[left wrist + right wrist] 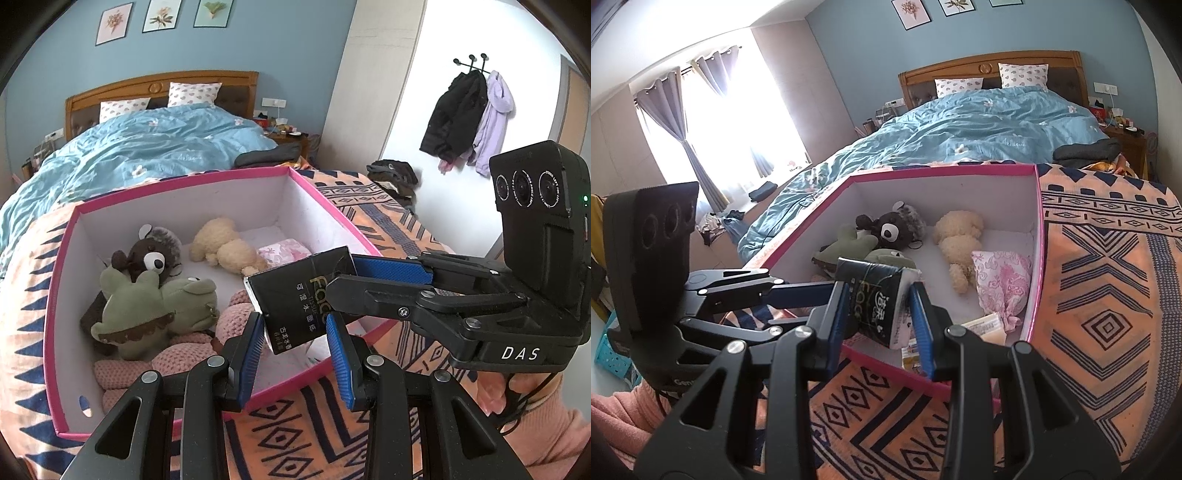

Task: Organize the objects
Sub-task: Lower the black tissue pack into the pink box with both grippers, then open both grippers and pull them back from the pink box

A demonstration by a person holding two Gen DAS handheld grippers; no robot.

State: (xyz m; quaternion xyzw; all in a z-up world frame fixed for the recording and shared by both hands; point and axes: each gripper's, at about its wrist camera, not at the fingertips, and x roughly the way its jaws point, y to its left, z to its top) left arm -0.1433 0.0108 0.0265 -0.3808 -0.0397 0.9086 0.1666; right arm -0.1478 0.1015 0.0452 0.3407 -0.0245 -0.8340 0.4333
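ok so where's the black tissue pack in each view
Left wrist view: black tissue pack sits right of centre, over the box's near right corner, just above this view's own claw.
Right wrist view: black tissue pack is at centre, between blue pads.
Shared landmark: the brown bear in the pink box.

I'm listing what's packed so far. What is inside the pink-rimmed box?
Inside the pink-rimmed white box: a brown plush bear, green plush frog, cream plush dog, pink knitted toy and pink floral pouch. The black tissue pack covers the near corner.
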